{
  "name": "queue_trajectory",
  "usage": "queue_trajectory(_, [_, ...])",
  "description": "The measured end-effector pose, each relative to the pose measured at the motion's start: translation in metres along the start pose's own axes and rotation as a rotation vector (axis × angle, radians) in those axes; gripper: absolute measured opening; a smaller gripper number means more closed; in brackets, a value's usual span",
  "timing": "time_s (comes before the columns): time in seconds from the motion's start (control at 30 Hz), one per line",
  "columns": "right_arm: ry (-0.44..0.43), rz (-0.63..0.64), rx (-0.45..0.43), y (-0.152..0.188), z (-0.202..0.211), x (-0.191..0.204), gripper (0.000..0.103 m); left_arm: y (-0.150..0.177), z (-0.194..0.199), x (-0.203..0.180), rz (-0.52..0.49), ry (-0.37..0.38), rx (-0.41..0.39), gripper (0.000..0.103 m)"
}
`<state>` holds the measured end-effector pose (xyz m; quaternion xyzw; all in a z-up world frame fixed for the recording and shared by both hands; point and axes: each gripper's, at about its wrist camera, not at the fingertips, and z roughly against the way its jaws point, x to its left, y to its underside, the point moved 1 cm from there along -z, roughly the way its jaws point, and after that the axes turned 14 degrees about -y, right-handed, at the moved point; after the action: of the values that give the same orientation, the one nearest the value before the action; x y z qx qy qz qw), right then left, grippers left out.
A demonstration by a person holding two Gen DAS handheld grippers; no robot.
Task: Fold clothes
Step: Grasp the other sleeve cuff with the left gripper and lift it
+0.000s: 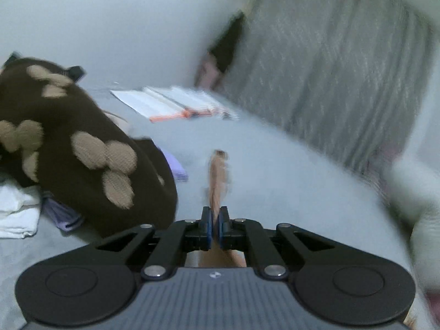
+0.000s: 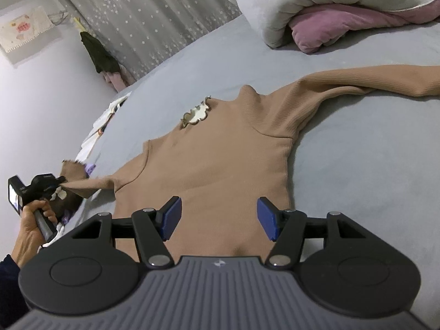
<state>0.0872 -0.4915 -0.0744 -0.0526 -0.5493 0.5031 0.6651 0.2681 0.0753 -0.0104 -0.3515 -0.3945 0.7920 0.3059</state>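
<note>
Now L jaws on sleeve (image 1: 218, 176)

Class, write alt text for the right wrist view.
A tan long-sleeved top lies flat on a grey bed, under the open right gripper. At left, the left gripper pinches one sleeve cuff.

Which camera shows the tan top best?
The right wrist view: the tan top lies spread on the bed, body and sleeves visible. The left wrist view shows only a blurred strip of it pinched in the left gripper.
</note>
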Motion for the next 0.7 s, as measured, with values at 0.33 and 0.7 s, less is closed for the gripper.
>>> queue_trajectory(0.33, [-0.003,-0.044,-0.020,-0.002,0.003,-0.005,0.063,-0.016,0.034,-0.031,0.060,0.246,-0.132,0.003])
queue_trajectory(0.7, [-0.003,-0.155,-0.103,-0.010,0.018,-0.024,0.063,0.056,0.214,-0.135,-0.425,1.198,-0.118,0.004])
